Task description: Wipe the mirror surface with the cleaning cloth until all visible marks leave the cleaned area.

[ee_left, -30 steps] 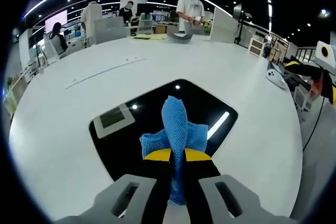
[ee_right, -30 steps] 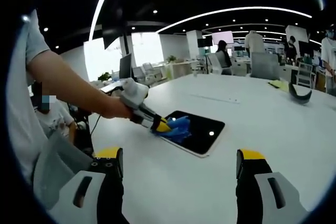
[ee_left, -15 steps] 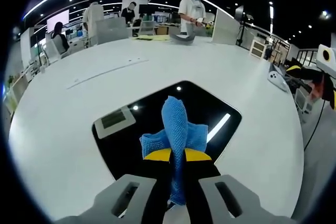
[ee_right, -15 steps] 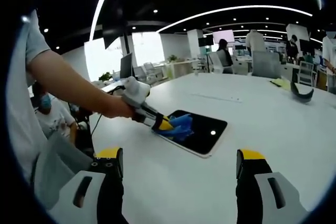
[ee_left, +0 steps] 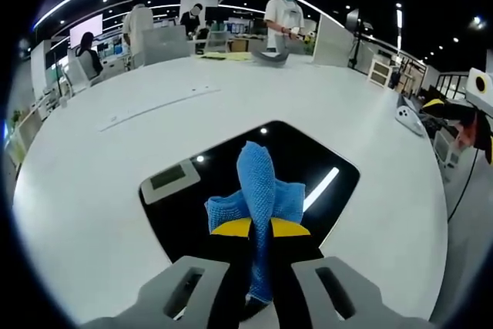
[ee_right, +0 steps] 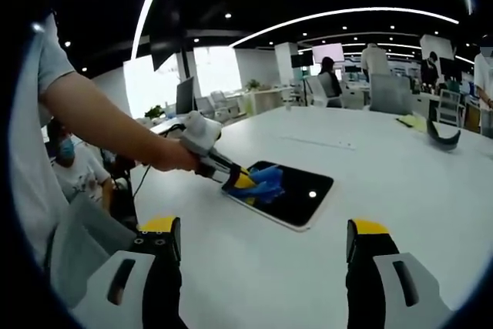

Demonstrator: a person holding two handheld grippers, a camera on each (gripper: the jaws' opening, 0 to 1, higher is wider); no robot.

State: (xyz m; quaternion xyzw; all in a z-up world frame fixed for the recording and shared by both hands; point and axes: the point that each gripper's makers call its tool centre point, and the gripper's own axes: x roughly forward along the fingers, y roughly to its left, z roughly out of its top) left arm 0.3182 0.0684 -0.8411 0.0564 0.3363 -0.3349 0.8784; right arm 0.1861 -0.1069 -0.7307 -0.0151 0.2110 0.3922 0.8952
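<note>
Two tongs are in play: the left tongs (ee_left: 259, 230) pinch the blue cleaning cloth (ee_left: 258, 190) and press it onto the mirror (ee_left: 323, 163) near its closer edge. Wiping is underway; next, sweep across the far glass. Right tongs (ee_right: 262, 256) hang wide apart, empty, above the white surface (ee_right: 385, 182).

Cloth (ee_left: 258, 194): bright blue, fine woven texture. Mirror (ee_left: 308, 161): glossy black face showing white reflected lights, with a thin pale edge seen in the right gripper view (ee_right: 286, 193). Tabletop (ee_left: 115, 159): plain white. Left tool (ee_left: 259, 228): yellow tips on black fingers, grey body; seen again in the right gripper view (ee_right: 241, 181). Right tool (ee_right: 260, 230): yellow tips, black fingers, grey housings. Sleeve (ee_right: 38, 59): grey.
</note>
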